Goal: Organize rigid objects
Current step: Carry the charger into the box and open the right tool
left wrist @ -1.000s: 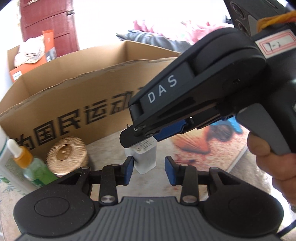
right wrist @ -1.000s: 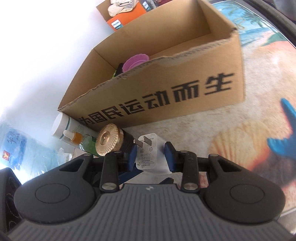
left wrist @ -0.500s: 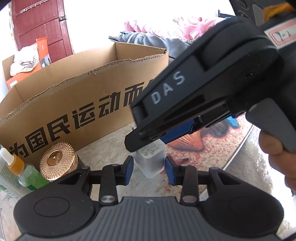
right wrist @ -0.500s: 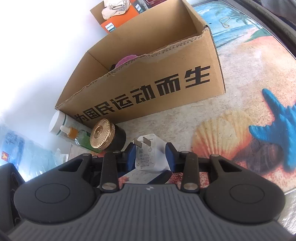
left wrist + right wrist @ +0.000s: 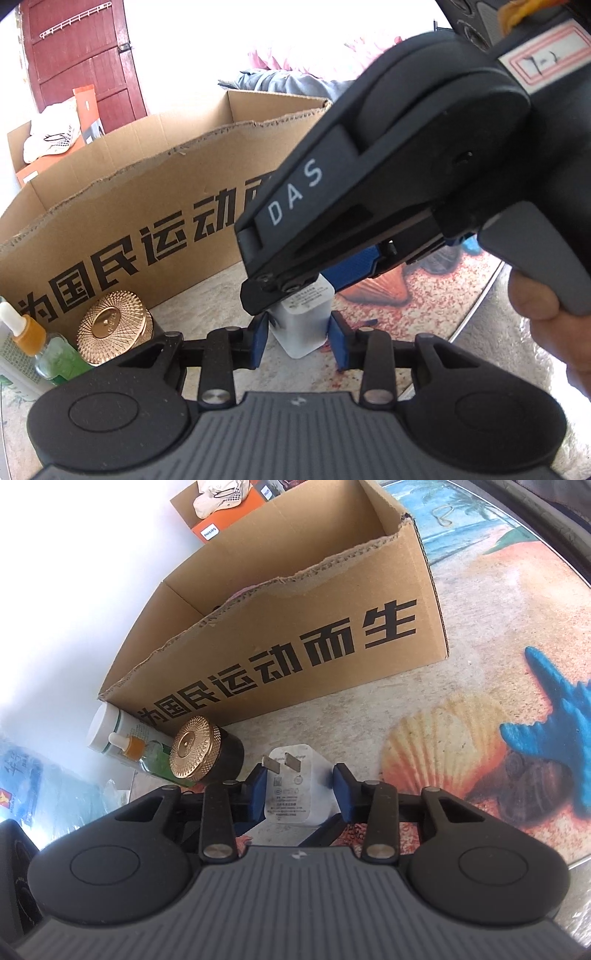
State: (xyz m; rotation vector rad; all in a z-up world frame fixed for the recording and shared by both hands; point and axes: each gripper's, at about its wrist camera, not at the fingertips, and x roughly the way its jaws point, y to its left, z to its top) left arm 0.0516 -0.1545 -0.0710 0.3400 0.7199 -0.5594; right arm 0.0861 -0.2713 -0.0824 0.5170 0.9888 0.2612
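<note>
In the left wrist view, the left claw (image 5: 298,338) stands open around one white charger (image 5: 304,321), which sits upright on the desk (image 5: 207,295) in front of the cardboard box (image 5: 147,221); the right claw (image 5: 291,291) reaches down onto its top. In the right wrist view, the right claw (image 5: 300,789) is open, pads flanking the charger (image 5: 291,790) without clear contact, prongs pointing toward the box (image 5: 295,627). One gold-lidded jar (image 5: 199,747), one dropper bottle (image 5: 144,753) and one white tube (image 5: 110,727) stand at the box's left end.
</note>
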